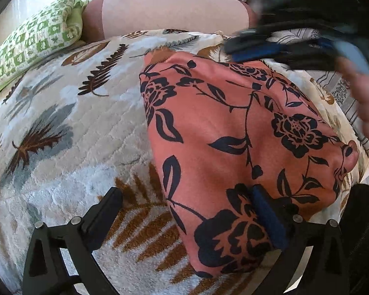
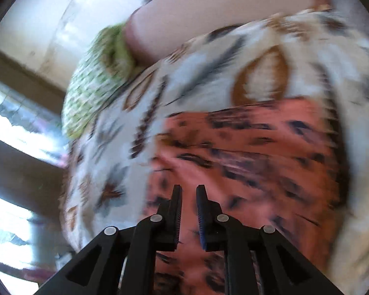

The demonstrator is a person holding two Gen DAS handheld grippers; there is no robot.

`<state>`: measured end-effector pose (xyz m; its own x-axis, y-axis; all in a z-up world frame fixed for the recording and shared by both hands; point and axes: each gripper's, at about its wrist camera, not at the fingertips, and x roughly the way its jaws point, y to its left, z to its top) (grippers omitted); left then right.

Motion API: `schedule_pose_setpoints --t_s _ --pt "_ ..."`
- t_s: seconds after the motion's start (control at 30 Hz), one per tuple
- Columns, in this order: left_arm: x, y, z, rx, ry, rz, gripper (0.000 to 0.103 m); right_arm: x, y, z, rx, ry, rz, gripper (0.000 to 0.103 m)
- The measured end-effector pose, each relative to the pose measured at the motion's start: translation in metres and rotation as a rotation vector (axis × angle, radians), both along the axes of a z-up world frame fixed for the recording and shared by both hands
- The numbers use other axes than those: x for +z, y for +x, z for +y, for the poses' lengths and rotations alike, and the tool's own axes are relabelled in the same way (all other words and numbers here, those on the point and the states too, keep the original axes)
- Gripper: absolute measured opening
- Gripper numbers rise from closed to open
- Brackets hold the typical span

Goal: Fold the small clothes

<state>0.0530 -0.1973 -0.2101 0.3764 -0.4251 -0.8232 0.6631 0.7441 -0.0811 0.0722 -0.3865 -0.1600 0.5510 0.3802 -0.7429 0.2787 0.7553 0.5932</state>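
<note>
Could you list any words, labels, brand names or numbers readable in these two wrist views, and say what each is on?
None: no readable text in either view.
Salmon floral garment: flower print only.
Leaf-patterned blanket: pattern only.
Green checked pillow: motifs only.
The right wrist view is blurred.

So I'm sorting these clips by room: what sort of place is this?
Most likely a bedroom: a leaf-print blanket covers a bed, a green checked pillow lies at its far end, and a pink padded headboard stands behind it.
</note>
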Motion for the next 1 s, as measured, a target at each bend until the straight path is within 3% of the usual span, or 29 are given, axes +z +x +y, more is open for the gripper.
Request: schedule_pose_setpoints --t_s 0.07,0.17,0.27,0.4,0.67,0.83,1.0 --pt "0.001 -0.001 -0.002 -0.001 0.009 -0.012 0.103 -0.013 0.023 0.007 0.042 0.002 0.031 0.013" --pt "0.001 0.000 -0.003 0.015 0.017 -0.011 0.103 -0.058 0.055 0.018 0.081 -0.021 0.177 0.014" --pt "0.002 -0.001 -0.003 0.018 0.025 -0.018 0.103 -0.052 0.053 0.013 0.052 0.006 0.137 0.014" --pt "0.003 -0.002 -0.005 0.027 0.042 -0.029 0.103 -0.025 0.022 0.012 0.058 -0.046 0.079 0.014" --pt "0.008 -0.012 -0.008 0.042 0.076 -0.074 0.103 0.004 -0.072 -0.005 -0.016 -0.046 0.001 0.015" --pt "0.009 -0.014 -0.011 0.047 0.089 -0.080 0.103 -0.017 -0.108 -0.002 -0.047 -0.105 0.066 0.019" --pt "0.010 -0.015 -0.013 0.050 0.107 -0.097 0.103 -0.036 -0.117 -0.006 -0.054 -0.082 -0.017 0.019"
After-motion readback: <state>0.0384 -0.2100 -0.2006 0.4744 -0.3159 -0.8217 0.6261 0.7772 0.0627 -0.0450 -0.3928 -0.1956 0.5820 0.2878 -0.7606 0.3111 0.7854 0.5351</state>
